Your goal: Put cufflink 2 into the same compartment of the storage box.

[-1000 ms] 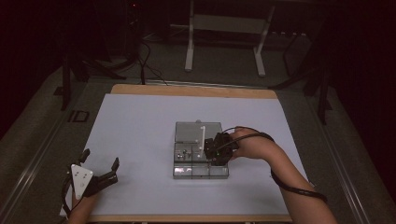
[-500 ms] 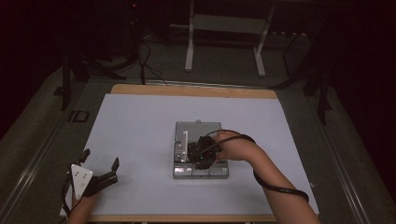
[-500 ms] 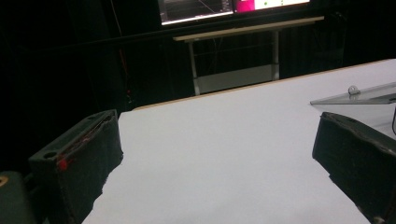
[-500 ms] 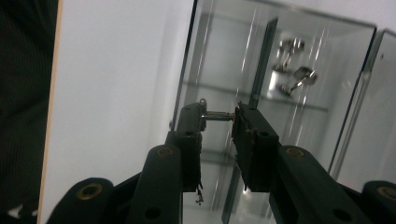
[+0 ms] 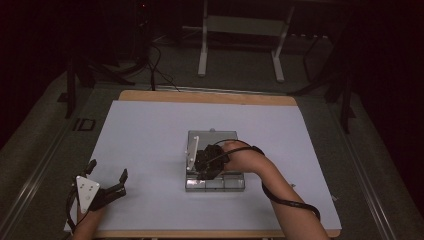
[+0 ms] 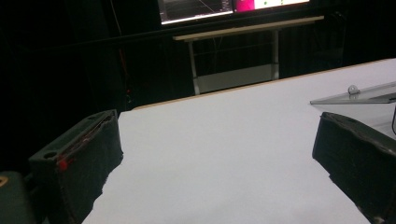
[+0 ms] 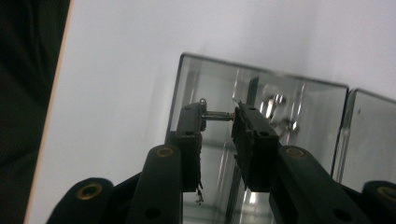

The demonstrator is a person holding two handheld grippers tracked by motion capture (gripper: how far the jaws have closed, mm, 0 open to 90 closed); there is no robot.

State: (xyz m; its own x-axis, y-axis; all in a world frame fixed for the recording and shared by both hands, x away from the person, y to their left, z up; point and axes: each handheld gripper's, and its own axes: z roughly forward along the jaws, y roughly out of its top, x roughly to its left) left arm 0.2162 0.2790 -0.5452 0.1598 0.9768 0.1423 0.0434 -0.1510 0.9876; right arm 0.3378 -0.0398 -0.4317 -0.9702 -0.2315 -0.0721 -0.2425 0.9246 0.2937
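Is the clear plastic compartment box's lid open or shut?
Open: the clear plastic compartment box has its lid laid flat behind it, and the right gripper reaches inside.

clear box (image 5: 215,167) mid-table (image 5: 150,130), open space around

White table sheet (image 5: 150,135), metal stand (image 5: 240,30), monitor (image 6: 233,7)

In the high view, the black right gripper (image 5: 206,162) hides the middle of the clear plastic compartment box (image 5: 215,184). The small shiny metal screw (image 7: 218,116) pinched between its 2 jaws is blurred. At 3 o'clock, the left gripper view's edge crops the box's clear lid (image 6: 359,93).
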